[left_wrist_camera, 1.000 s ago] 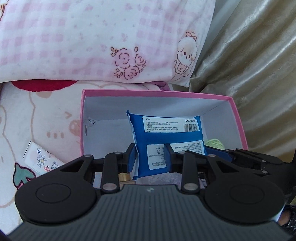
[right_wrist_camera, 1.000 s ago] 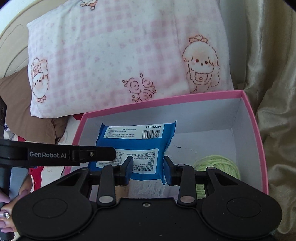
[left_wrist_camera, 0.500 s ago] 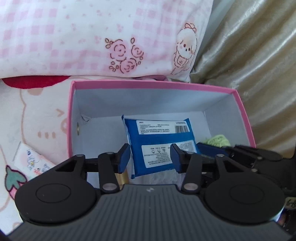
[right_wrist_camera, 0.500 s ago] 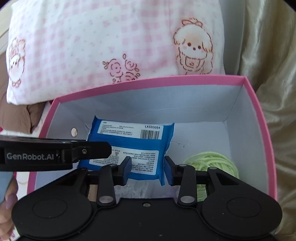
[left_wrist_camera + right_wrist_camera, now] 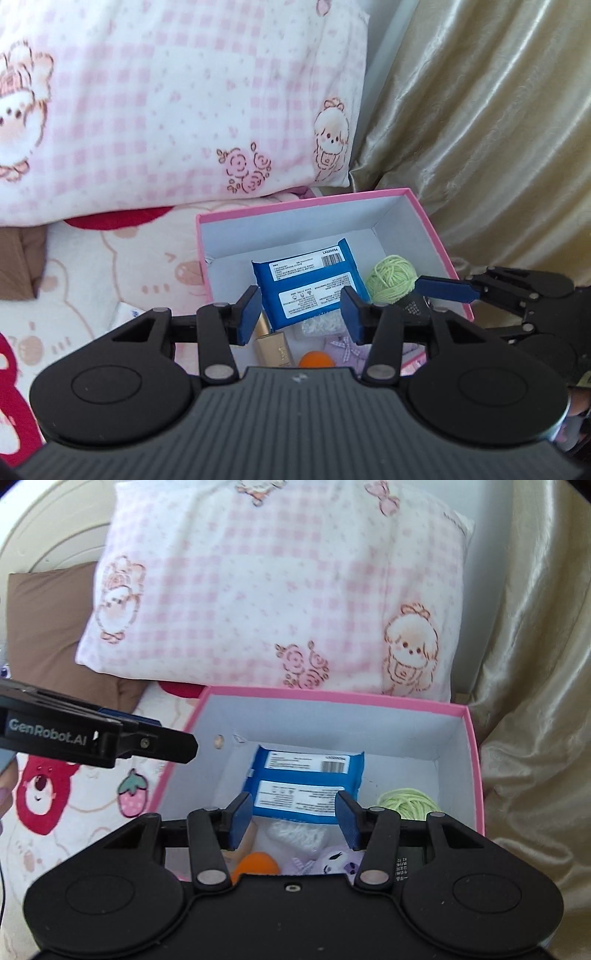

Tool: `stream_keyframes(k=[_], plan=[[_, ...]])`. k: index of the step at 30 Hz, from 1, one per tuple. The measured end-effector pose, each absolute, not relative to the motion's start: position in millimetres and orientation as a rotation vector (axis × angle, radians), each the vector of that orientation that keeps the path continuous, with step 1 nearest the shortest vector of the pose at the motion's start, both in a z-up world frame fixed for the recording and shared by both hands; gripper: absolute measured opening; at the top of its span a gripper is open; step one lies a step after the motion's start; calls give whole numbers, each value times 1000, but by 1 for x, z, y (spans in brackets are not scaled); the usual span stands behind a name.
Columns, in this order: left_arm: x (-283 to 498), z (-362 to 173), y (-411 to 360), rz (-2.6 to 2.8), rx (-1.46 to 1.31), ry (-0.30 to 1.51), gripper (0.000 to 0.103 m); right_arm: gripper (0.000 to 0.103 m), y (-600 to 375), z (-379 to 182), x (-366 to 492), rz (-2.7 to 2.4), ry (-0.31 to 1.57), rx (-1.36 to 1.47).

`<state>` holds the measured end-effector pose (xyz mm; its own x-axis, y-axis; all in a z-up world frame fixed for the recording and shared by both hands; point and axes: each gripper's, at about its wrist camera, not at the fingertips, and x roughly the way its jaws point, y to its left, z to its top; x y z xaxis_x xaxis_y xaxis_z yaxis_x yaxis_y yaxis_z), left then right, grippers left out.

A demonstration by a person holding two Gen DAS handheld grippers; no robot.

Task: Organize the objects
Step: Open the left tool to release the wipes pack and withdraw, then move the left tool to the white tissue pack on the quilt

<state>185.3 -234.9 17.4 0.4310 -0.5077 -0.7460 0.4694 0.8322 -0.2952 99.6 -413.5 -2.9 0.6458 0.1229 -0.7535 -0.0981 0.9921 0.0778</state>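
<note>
My left gripper (image 5: 300, 314) and my right gripper (image 5: 292, 820) both hang above the near end of the pink box (image 5: 473, 746), and the jaws of each are opening with nothing pressed between the pads; the blue packet (image 5: 309, 283) only shows through the gaps, lying loose on the box floor below them. The risk I see from here is the crowding: both tools share the same small space, so one finger could knock the other, or catch the box's near rim and drag or tip the whole thing across the soft bedding (image 5: 92, 258), which I judge gives little support. Nearest inside the box I see an orange ball (image 5: 256, 864), a gold tube (image 5: 275, 343), a purple plush piece (image 5: 338, 862) and a small clear bag of white bits (image 5: 320, 326). Beyond those the blue packet lies flat near the middle, label side up, with the green yarn ball (image 5: 392, 274) just beside it towards the right wall. The far end of the box is bare white card. A small white packet (image 5: 125, 314) lies outside, on the bedding left of the box, so I judge the sorting unfinished. Behind everything sits the pink checked pillow (image 5: 277, 590).
</note>
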Motion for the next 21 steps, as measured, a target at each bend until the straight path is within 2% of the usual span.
stream_keyframes(k=[11, 14, 17, 21], plan=[[146, 62, -180, -628, -92, 919, 52, 63, -362, 65, 41, 244, 759, -84], [140, 70, -165, -670, -127, 859, 60, 69, -348, 76, 31, 268, 719, -104], [137, 75, -153, -667, -136, 844, 60, 84, -333, 82, 26, 273, 688, -119], [141, 76, -131, -644, -163, 844, 64, 89, -318, 83, 26, 318, 666, -99]])
